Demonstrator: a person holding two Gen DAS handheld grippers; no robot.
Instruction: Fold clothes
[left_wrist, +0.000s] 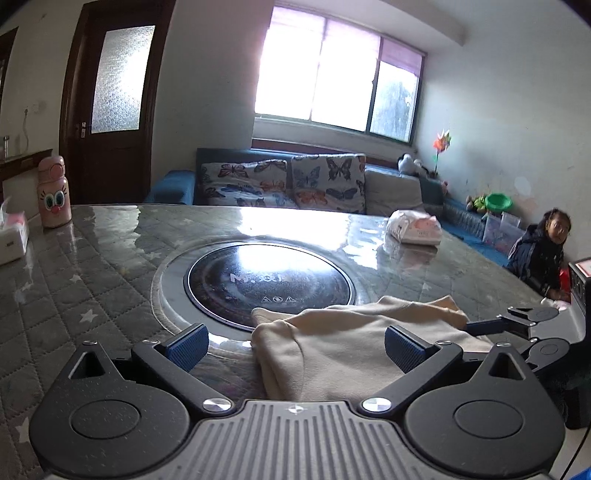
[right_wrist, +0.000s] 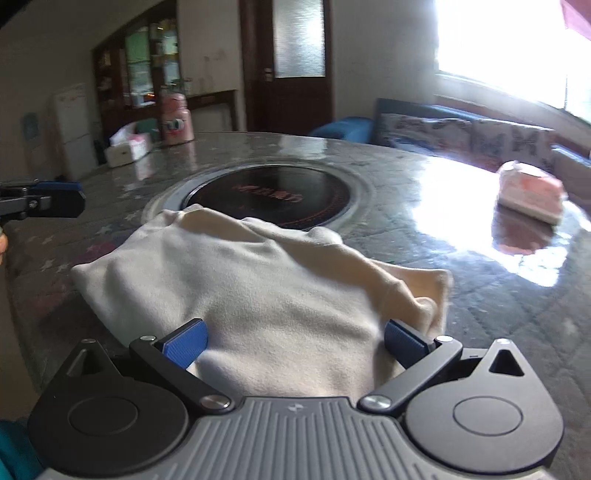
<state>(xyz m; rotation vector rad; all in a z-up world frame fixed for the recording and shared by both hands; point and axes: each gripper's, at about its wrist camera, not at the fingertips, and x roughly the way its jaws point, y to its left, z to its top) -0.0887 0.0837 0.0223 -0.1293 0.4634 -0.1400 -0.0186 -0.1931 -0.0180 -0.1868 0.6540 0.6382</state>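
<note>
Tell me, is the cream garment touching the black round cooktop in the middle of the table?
Touching. In the right wrist view, the far edge of the cream garment lies over the near rim of the black cooktop.

Daylight entered through a large window (left_wrist: 332, 74), which was overexposed to plain white in both views. Strong glare spread over the glossy counter (left_wrist: 110, 236): across the far middle in the left wrist view, on the right side in the right wrist view. Room corners stayed dim. The left wrist view was sharp; the right wrist view was soft with motion blur, most at the pink packet (right_wrist: 532, 192). Fisheye distortion bent the walls and darkened the picture corners.
</note>
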